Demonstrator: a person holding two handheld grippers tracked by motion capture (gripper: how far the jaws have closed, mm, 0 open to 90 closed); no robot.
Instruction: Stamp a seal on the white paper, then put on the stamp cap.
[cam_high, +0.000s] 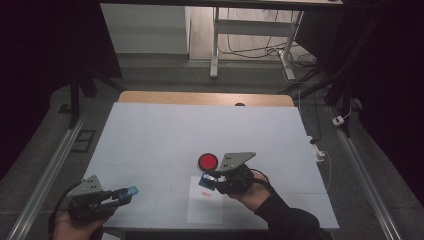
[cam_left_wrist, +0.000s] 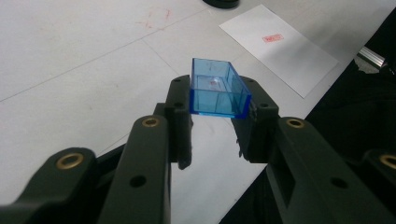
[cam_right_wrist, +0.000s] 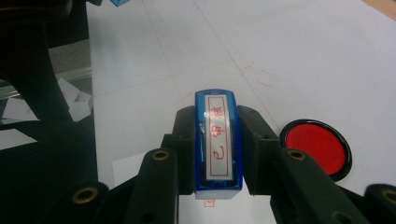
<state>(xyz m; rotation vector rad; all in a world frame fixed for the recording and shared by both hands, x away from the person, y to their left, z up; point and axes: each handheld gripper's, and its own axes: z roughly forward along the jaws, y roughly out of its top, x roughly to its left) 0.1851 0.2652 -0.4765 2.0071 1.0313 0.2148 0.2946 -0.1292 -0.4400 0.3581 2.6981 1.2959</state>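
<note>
Stamp (cam_right_wrist: 218, 144) sits clamped in my right gripper (cam_right_wrist: 217, 140), label up, just above the paper sheet (cam_high: 205, 207). Over at the table's near left corner, my left gripper (cam_left_wrist: 219, 100) pinches its blue cap (cam_left_wrist: 218, 88). Beyond the stamp lies the red ink pad (cam_high: 208, 161).

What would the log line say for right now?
left gripper: holds blue cap | right gripper: holds stamp above paper | ink pad: open

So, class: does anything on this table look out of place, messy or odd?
Slightly messy: faint red smudges mark the white table beyond the red ink pad. Otherwise the stamped paper lies flat, the right tool grips the stamp, and the left tool its blue cap.
</note>
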